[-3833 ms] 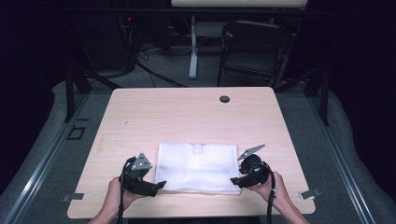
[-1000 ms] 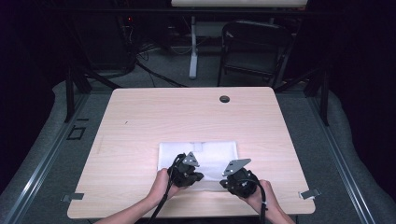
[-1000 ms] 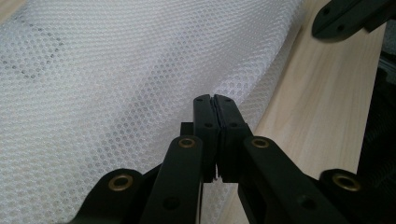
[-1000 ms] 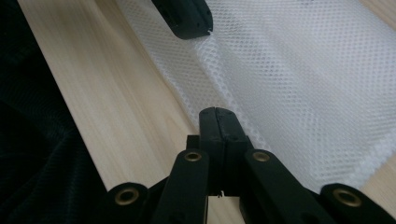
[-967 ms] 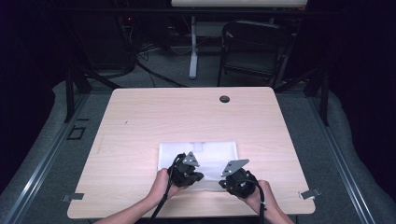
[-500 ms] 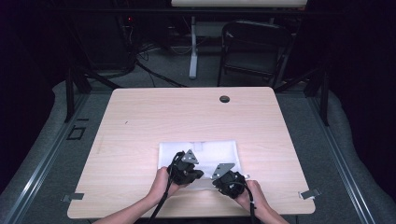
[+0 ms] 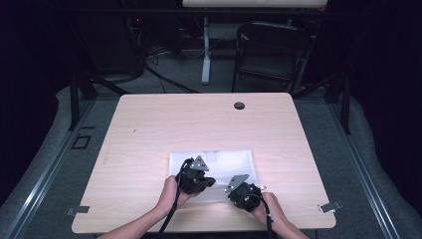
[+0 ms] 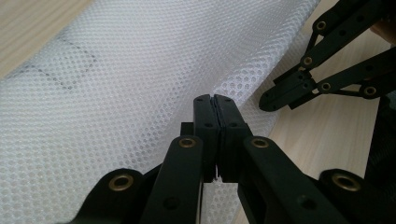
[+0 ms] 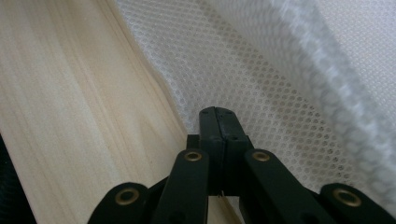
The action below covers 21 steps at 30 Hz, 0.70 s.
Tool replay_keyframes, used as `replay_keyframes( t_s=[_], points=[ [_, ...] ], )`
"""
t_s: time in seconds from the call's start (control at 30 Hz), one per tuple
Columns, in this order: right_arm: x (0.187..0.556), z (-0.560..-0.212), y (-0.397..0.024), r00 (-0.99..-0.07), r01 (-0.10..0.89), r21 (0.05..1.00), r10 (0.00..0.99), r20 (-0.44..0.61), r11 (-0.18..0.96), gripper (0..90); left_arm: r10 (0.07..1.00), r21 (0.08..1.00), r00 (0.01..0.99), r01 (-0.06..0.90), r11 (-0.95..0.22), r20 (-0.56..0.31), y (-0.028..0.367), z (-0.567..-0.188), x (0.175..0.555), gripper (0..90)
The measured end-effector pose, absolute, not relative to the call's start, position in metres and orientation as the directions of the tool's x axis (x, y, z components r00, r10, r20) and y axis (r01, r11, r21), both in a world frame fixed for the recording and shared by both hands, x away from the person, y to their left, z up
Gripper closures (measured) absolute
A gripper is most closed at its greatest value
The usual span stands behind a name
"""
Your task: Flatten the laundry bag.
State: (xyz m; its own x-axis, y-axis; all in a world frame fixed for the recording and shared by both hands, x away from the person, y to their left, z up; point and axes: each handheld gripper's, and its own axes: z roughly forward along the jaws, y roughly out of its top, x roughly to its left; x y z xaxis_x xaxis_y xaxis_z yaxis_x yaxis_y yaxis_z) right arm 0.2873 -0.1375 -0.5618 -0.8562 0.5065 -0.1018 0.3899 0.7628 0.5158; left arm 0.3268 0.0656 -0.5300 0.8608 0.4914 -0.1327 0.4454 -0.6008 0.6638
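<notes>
A white mesh cloth (image 7: 224,162) lies flat on the near half of the wooden table (image 7: 164,124). My left gripper (image 7: 212,182) rests over the cloth's near edge with its jaws shut, and in the left gripper view a raised fold of the mesh cloth (image 8: 116,84) runs up to the left gripper (image 8: 215,97). My right gripper (image 7: 227,192) sits just right of it, also shut. In the right gripper view the right gripper (image 9: 215,109) pinches the border of the mesh cloth (image 9: 261,93), which lifts off the wood. The right gripper (image 8: 267,101) is also seen close by from the left gripper view.
A dark cable grommet (image 7: 239,105) sits in the table near its far edge. A black folding chair (image 7: 271,55) and a white stand leg (image 7: 205,50) are behind the table. Metal clips (image 7: 330,206) mark the near corners.
The right gripper has slid left and slightly down, closing in on the left gripper. The left gripper has stayed put. Both were at the cloth's near corners earlier.
</notes>
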Motion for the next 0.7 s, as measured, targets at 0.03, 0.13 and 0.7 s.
replay_keyframes(
  t_s=[0.03, 0.13, 0.7],
  points=[
    [0.287, -0.562, -0.138, -0.854, 0.392, 0.522, 0.510, -0.098, 0.758, 90.0, 0.493, 0.665, 0.860, 0.447, -0.598, -0.134, 0.066, -0.529, 0.327, 89.1],
    [0.288, -0.562, -0.138, -0.854, 0.404, 0.513, 0.513, -0.085, 0.757, 90.0, 0.496, 0.668, 0.858, 0.445, -0.596, -0.129, 0.068, -0.526, 0.328, 89.1],
    [0.289, -0.560, -0.138, -0.857, 0.424, 0.491, 0.512, -0.053, 0.761, 90.0, 0.512, 0.687, 0.852, 0.436, -0.581, -0.107, 0.072, -0.510, 0.335, 89.2]
  ],
)
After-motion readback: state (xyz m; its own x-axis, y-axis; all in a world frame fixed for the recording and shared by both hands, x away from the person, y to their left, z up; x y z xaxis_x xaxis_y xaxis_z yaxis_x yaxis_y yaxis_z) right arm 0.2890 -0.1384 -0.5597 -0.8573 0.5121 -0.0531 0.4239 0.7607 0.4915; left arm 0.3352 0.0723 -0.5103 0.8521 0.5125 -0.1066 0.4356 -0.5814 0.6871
